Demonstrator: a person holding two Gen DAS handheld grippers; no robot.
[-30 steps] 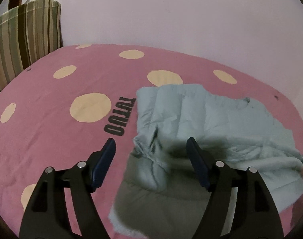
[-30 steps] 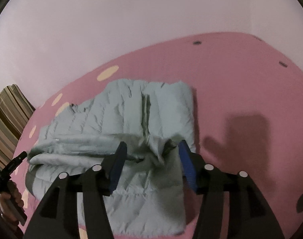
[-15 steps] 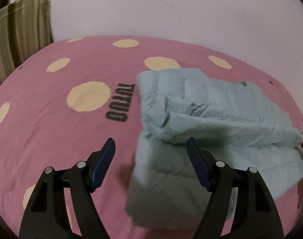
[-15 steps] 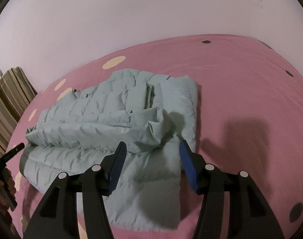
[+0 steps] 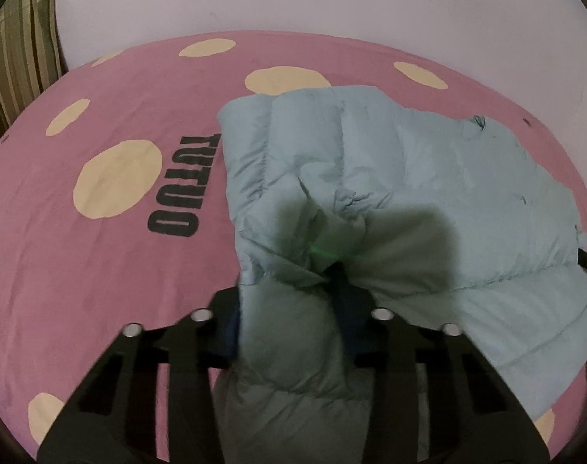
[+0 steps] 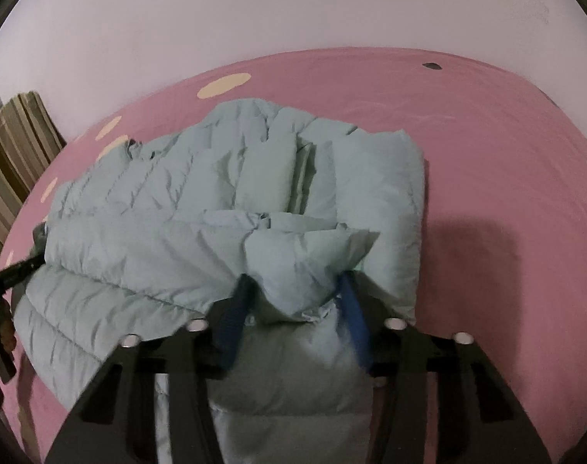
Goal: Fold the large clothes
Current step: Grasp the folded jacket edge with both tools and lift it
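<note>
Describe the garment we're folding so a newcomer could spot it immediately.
Find the pink bedsheet with cream dots and black TUTUO lettering. Right of the lettering lies the jacket: pale blue-green, puffy, quilted. It is the only garment there, bunched between both closing grippers.

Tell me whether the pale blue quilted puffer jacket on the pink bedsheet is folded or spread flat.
Folded: the pale blue quilted puffer jacket lies doubled on the pink bedsheet, one layer's edge running across the other.
</note>
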